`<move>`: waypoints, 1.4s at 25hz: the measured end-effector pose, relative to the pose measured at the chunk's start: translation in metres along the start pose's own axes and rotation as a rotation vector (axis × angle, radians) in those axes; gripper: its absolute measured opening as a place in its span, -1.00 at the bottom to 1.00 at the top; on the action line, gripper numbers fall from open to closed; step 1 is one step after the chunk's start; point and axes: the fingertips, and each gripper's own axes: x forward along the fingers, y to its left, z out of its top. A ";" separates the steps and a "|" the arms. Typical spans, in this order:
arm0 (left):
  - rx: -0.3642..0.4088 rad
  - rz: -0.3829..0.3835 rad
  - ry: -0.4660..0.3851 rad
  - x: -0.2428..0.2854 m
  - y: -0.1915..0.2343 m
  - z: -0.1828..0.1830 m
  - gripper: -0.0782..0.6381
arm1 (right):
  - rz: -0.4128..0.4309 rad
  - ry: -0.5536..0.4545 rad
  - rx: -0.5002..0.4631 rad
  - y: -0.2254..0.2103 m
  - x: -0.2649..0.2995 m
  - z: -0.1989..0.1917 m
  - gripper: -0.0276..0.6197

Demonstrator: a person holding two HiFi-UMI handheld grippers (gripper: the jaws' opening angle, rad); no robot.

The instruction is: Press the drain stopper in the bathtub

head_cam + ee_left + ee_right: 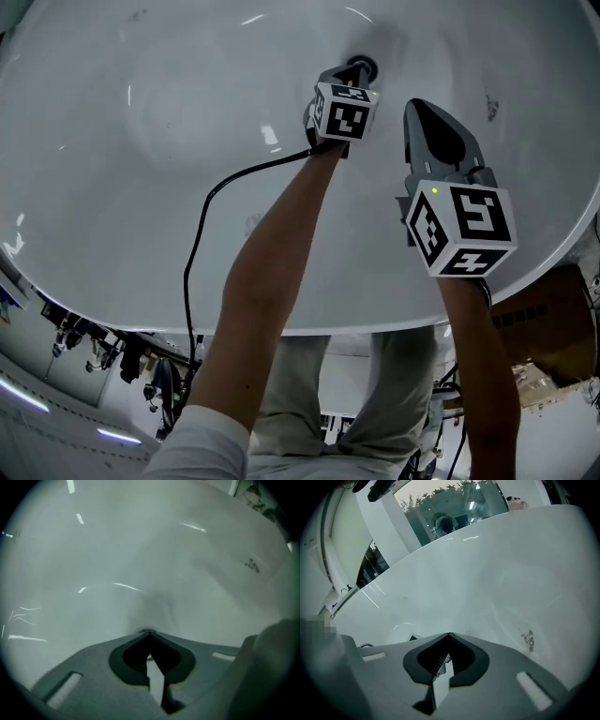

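White bathtub [141, 141] fills head view. Drain stopper [363, 67] sits in tub floor near 12 o'clock, a dark ring.

Left gripper [349, 77] reaches deep into tub, jaws pressed together with nothing between. Tips sit right at stopper; contact unclear.

Right gripper [424, 111] at 4 o'clock of left one, inside tub and apart from stopper. Jaws likewise together, empty.

Dark smudge [489, 106] on tub wall at 2 o'clock (small, detail unreadable). Black cable [202, 234] trails back from left gripper over rim.
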 end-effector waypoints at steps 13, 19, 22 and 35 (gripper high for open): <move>0.026 -0.019 0.121 0.040 0.001 -0.017 -0.77 | 0.004 -0.016 0.042 -0.008 0.003 0.004 -0.91; -0.007 0.001 0.139 0.042 -0.001 -0.013 -0.77 | 0.012 -0.004 0.031 -0.011 -0.002 -0.003 -0.91; 0.007 -0.018 0.160 0.042 -0.001 -0.012 -0.77 | 0.003 -0.009 0.030 -0.016 -0.007 -0.005 -0.91; 0.059 -0.012 0.120 -0.045 -0.006 0.001 -0.77 | -0.028 -0.077 0.068 0.007 -0.064 0.018 -0.91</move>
